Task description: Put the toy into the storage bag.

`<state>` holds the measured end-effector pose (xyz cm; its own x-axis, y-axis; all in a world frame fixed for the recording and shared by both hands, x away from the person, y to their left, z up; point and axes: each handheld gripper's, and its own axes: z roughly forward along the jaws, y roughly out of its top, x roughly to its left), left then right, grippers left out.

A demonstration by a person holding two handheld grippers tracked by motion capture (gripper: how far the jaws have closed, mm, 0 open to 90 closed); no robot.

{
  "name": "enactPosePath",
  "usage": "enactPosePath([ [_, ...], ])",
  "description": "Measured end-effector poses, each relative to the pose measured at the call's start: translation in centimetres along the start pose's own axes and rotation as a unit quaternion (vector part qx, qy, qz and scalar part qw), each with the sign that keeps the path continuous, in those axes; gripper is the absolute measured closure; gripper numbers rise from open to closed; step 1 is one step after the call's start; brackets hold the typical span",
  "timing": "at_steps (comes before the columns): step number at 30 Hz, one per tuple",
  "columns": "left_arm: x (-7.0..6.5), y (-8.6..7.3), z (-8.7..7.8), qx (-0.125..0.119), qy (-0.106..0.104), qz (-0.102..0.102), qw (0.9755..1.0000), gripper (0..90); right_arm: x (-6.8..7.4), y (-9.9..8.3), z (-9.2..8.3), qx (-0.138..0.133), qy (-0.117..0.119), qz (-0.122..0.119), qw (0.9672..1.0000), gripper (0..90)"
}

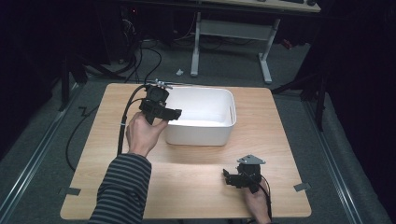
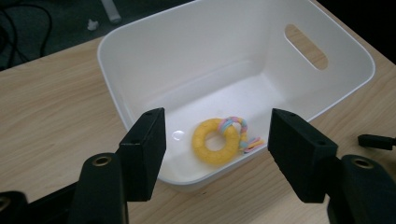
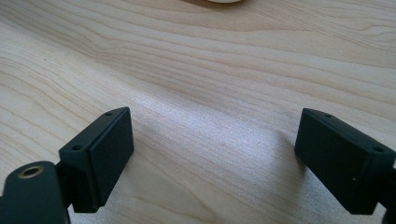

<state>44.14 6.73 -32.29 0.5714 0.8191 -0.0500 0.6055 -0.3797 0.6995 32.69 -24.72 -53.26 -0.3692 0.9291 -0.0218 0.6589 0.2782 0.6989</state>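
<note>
now yellow ring toy in white bin — below open left claw.

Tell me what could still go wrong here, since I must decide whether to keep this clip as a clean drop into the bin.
1. The left gripper hangs open over the white bin's near-left rim; pulling away carelessly could clip that rim and shove the light bin.
2. The yellow ring toy lies inside against the near wall, so a shoved bin would likely shift it.
3. The left gripper's cable trails across the table and might snag its edge.
</note>
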Motion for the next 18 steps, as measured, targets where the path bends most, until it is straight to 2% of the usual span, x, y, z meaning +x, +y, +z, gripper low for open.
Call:
enactPosePath([
  [10,1.3,-1.8,-2.3,-0.022,0.005,-0.014,0.9997,36.5,0.0,0.0,0.0,0.0,0.0,0.0,1.0,11.8],
  [18,1.8,-3.1,-3.5,-0.03,0.016,-0.016,0.9993,36.3,0.0,0.0,0.0,0.0,0.0,0.0,1.0,11.8],
])
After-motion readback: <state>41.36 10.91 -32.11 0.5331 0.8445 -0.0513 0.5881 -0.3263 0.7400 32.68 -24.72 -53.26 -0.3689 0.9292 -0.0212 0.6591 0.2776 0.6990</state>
